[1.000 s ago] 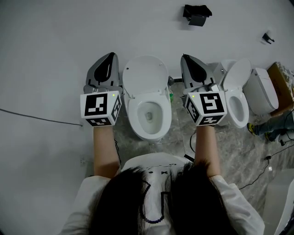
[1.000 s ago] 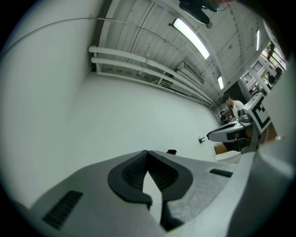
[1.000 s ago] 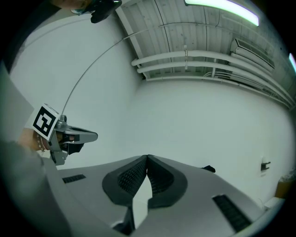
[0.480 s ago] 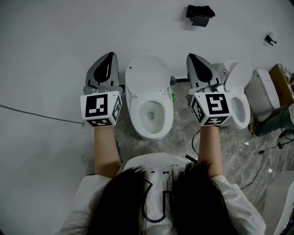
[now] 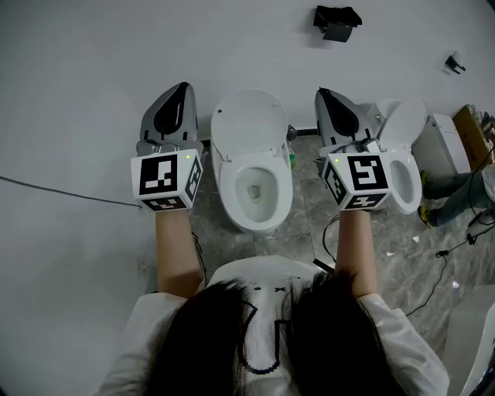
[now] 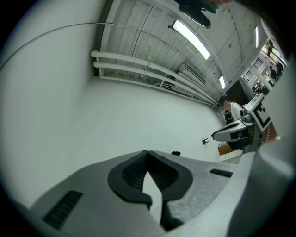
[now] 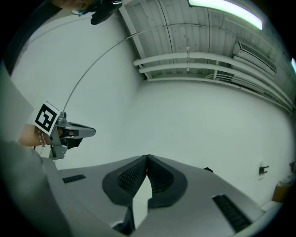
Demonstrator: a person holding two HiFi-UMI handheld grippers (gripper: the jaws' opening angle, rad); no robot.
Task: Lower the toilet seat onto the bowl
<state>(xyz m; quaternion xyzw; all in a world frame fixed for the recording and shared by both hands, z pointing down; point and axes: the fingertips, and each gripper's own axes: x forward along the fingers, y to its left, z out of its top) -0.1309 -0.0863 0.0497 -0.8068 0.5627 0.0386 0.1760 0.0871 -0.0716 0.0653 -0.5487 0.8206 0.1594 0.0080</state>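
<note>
A white toilet stands between my two grippers in the head view. Its bowl (image 5: 255, 189) is uncovered, and the seat and lid (image 5: 249, 124) lean upright against the wall. My left gripper (image 5: 182, 87) is held left of the raised seat, apart from it, and points at the wall. My right gripper (image 5: 319, 93) is held right of the seat, also apart from it. In the left gripper view the left gripper (image 6: 147, 152) is shut with nothing in it. In the right gripper view the right gripper (image 7: 147, 156) is shut and empty too.
A second white toilet (image 5: 404, 174) with its seat up stands just right of my right gripper, with another white fixture (image 5: 445, 151) beyond it. A black object (image 5: 334, 23) is mounted on the wall. A thin cable (image 5: 62, 197) runs along the left. A person's leg (image 5: 456, 193) shows at the right edge.
The right gripper has drifted a little to the right, toward the second toilet. The left gripper has hardly moved. Both stay shut, and the seat is still upright.
</note>
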